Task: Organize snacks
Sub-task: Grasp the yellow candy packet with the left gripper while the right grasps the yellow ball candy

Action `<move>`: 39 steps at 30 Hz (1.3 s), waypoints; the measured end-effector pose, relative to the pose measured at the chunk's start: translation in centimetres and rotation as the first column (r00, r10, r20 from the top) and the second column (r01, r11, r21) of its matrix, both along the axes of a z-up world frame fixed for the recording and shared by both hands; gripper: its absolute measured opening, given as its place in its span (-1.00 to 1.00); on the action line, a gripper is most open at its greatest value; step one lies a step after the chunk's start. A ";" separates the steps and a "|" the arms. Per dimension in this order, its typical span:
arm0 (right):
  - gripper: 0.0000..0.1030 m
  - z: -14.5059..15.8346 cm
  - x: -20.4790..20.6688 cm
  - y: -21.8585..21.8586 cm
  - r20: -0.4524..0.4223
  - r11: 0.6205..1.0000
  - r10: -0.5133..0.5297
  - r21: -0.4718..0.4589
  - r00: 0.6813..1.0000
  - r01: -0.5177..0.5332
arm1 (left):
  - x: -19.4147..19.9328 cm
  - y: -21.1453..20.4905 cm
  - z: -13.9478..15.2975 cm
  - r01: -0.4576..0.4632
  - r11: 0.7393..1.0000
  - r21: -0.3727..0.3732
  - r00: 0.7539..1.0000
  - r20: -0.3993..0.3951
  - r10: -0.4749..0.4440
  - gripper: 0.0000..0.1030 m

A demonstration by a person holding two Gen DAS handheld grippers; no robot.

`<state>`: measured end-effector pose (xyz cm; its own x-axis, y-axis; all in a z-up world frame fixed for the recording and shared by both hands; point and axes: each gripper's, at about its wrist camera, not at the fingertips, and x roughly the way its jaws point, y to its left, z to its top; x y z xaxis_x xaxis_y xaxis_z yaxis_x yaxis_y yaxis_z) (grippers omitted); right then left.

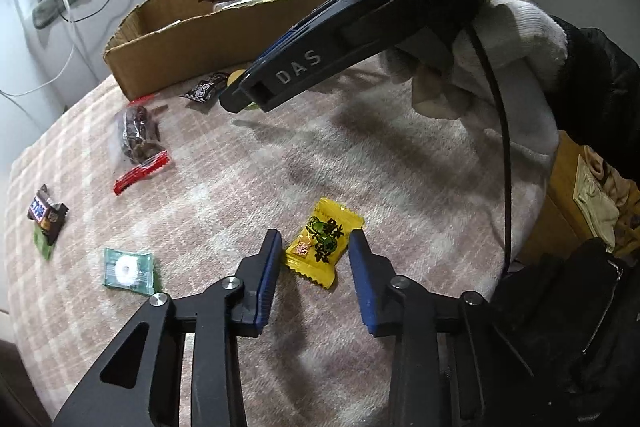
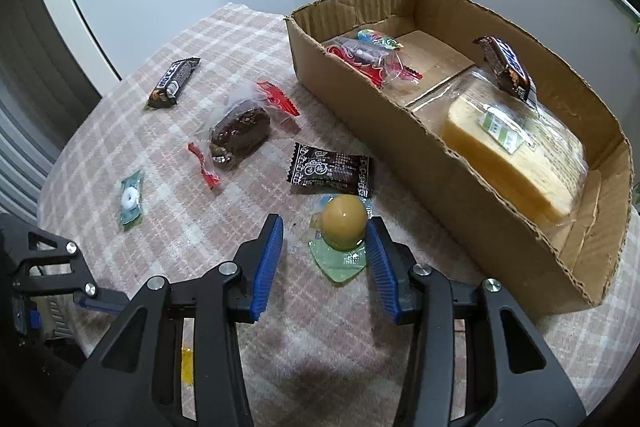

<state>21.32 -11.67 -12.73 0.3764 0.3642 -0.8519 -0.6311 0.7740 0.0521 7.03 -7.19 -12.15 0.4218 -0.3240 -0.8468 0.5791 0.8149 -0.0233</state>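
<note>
A yellow candy packet lies flat on the pink checked cloth, and my left gripper is shut on it, a blue pad touching each side edge. My right gripper is open around a yellow jelly cup that stands dome-up on its greenish lid. Its right pad touches the cup and its left pad stands apart. In the left wrist view the right gripper points down in front of the cardboard box, held by a white-gloved hand. The box holds a bread pack, a chocolate bar and red-wrapped snacks.
Loose on the cloth lie a black packet, a brown cake in clear and red wrap, a dark chocolate bar and a green mint. The cloth's edge drops off at the left, and cables hang on the wall behind.
</note>
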 end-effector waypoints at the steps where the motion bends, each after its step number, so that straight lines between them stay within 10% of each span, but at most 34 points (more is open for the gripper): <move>1: -0.14 0.0 0.0 0.0 0.001 1.000 0.000 -0.003 1.000 0.000 | 0.0 0.0 0.0 -0.003 1.000 -0.004 1.000 -0.001 0.003 -0.40; 28: -0.41 0.4 0.0 -0.4 0.027 1.000 -0.014 -0.013 1.000 0.015 | -1.1 2.6 0.6 -0.075 0.993 -0.091 0.997 -0.006 0.075 -0.65; 39: -0.41 0.4 -0.5 -1.4 0.009 1.000 -0.027 0.004 1.000 0.027 | -1.4 0.9 0.5 -0.011 1.000 -0.007 1.000 0.029 0.011 -0.53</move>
<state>20.82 -13.09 -12.35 0.3941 0.3569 -0.8469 -0.6103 0.7906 0.0492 5.58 -6.31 -11.66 0.4495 -0.3250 -0.8320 0.5708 0.8210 -0.0122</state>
